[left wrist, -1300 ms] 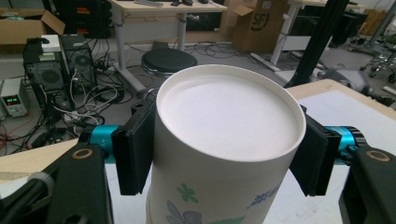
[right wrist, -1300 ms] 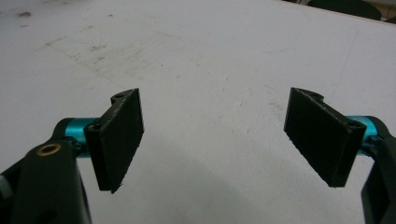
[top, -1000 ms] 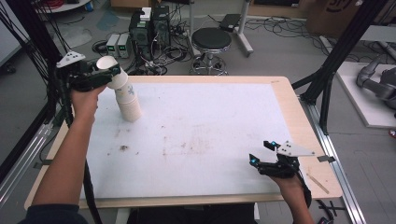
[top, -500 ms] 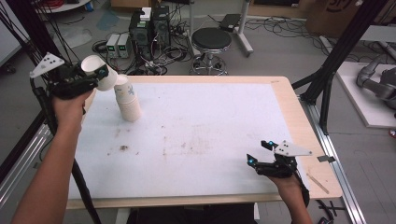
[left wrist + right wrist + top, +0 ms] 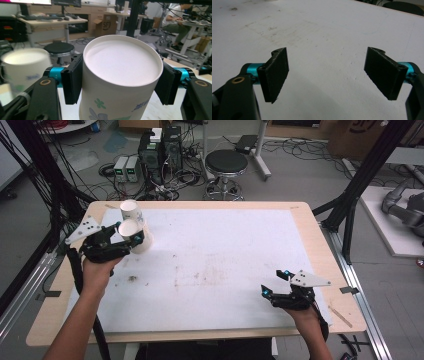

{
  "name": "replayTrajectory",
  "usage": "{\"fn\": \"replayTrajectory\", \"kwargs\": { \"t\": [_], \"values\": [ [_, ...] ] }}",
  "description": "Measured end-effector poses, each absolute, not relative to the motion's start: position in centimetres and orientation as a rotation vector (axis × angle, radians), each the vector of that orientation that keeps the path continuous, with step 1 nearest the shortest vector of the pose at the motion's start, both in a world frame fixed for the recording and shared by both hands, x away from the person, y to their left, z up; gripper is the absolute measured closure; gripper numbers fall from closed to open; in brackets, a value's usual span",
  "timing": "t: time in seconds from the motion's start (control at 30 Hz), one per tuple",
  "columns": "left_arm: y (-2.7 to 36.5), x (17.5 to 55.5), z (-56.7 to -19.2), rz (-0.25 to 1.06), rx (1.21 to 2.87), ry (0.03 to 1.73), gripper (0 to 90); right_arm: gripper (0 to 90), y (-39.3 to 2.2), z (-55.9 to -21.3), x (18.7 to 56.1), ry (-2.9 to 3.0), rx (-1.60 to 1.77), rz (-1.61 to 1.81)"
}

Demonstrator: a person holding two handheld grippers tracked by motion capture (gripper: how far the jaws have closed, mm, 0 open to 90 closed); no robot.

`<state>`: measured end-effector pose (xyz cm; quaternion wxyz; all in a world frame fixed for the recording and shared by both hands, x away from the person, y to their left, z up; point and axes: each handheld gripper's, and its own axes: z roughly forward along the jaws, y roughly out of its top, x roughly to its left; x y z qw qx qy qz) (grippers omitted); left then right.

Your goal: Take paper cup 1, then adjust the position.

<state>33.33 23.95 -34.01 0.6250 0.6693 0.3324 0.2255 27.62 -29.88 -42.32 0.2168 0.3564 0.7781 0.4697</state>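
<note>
A person is working at a white surface (image 5: pixel 225 270) with a gripper in each hand; the left gripper (image 5: pixel 131 236) is pinching a paper cup (image 5: pixel 131 231) by its sides, and the cup is being held upside down, its flat white base facing the left gripper view (image 5: pixel 122 58); a black pad is pressing on each side of the cup. In the high view the held cup is hanging at the surface's far left, just beside a second cup (image 5: pixel 131 210) that is standing upside down near the far edge; the second cup is showing blurred at the left of the left gripper view (image 5: pixel 25 65).

The right gripper (image 5: pixel 274 283) is waiting near the surface's near right corner, its jaws spread wide with nothing between them, hovering over bare white surface in its own view (image 5: pixel 327 67).

The step in hand seems to be carrying one cup towards or away from the other; the next move probably calls for lowering the held cup squarely, either over its neighbour or onto the surface beside it, then easing the pinch.

Hard to make out: whether the two cups are touching, whether the held cup is clear of the surface, and the cup's rim, which is being cut off at the bottom of the left gripper view.
</note>
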Motion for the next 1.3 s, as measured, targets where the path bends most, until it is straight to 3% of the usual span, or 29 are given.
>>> {"fn": "replayTrajectory", "kwargs": {
  "t": [0.43, 1.3],
  "values": [
    [20.9, 32.6, -37.5, 0.359, 1.572, 0.674, 33.1, 20.2, -28.7, -42.1, 28.4, 2.185, 0.953, 1.325],
    [18.3, 32.4, -38.6, 0.292, 1.641, 0.620, 33.1, 20.2, -25.0, -40.8, 30.7, 2.318, 0.793, 1.404]
  ]
}}
